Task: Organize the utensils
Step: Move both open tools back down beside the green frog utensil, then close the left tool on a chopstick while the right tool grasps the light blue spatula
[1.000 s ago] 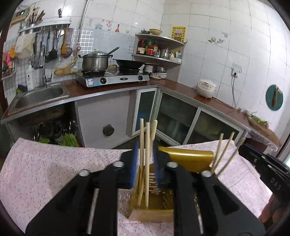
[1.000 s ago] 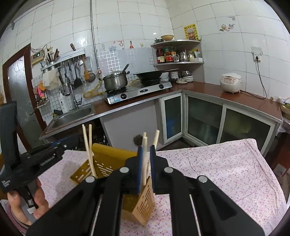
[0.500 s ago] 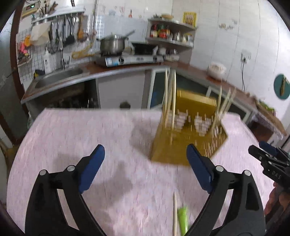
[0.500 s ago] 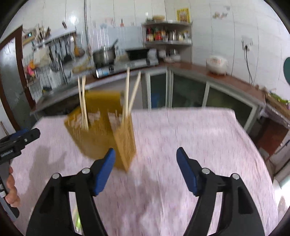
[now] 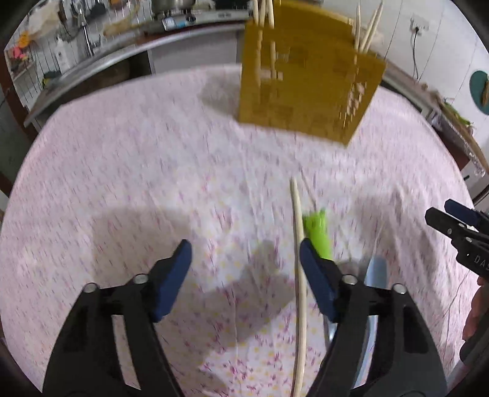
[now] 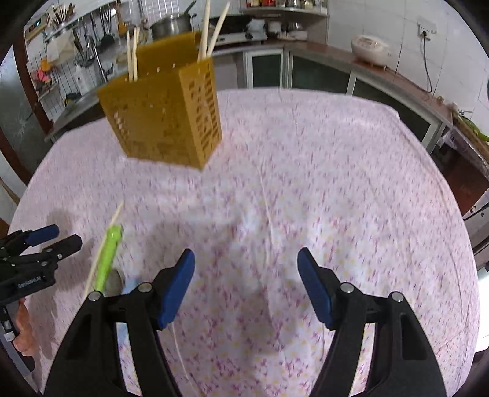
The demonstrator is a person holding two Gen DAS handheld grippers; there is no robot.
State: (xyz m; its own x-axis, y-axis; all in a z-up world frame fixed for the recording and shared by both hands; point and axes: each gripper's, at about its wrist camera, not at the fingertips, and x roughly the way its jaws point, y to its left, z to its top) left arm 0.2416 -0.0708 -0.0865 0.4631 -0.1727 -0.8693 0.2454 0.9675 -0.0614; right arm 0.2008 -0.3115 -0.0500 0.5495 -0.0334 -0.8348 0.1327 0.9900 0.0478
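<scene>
Chopstick lies on the pink cloth at the bottom of the left wrist view, running up between the left gripper's fingers, close to the right-hand blue pad. Those jaws stand wide and are closing; the pads press on nothing. Beside the stick, lower right of centre, a green handle lies on the cloth, and a pale blue piece shows just behind the right finger, too blurred to name. A second thin stick lies just above the green handle.

In the right wrist view the right gripper hangs over bare cloth, fingers wide, nothing between them. At lower left lie the green handle and a stick, with the left gripper at the left edge beside them.

Farther off, the yellow holder stands on the cloth, upper left in the right view, top centre in the left. Chopsticks stand upright in it, some at each end.
</scene>
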